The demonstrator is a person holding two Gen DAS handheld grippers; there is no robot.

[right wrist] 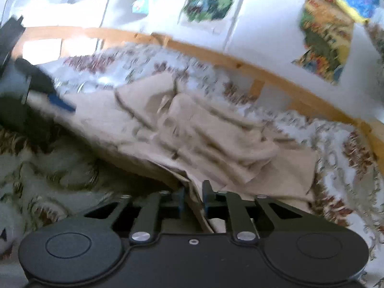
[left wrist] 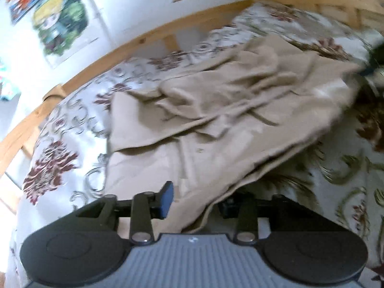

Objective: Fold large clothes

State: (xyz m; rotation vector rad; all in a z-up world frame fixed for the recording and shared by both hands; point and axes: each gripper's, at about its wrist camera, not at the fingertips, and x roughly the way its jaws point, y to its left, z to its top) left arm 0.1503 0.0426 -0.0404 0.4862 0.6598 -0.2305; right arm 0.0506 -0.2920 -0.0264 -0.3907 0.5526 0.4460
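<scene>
A large beige garment (left wrist: 228, 110) lies crumpled on a floral bedspread (left wrist: 60, 158). Its near edge is lifted off the bed between both grippers. My left gripper (left wrist: 195, 201) is shut on one end of that edge; the cloth drapes over its right finger, and only the blue pad (left wrist: 166, 199) of the left finger shows. In the right wrist view the garment (right wrist: 192, 132) runs down into my right gripper (right wrist: 194, 201), whose fingers pinch a fold of the hem. The left gripper (right wrist: 55, 96) appears blurred at far left, and the right gripper (left wrist: 374, 57) is a dark blur at far right.
A wooden bed rail (left wrist: 144, 38) runs along the far side of the bed, also the rail (right wrist: 240, 64) in the right wrist view. Colourful posters (left wrist: 60, 16) hang on the white wall behind it. Floral bedspread (right wrist: 48, 180) surrounds the garment on all sides.
</scene>
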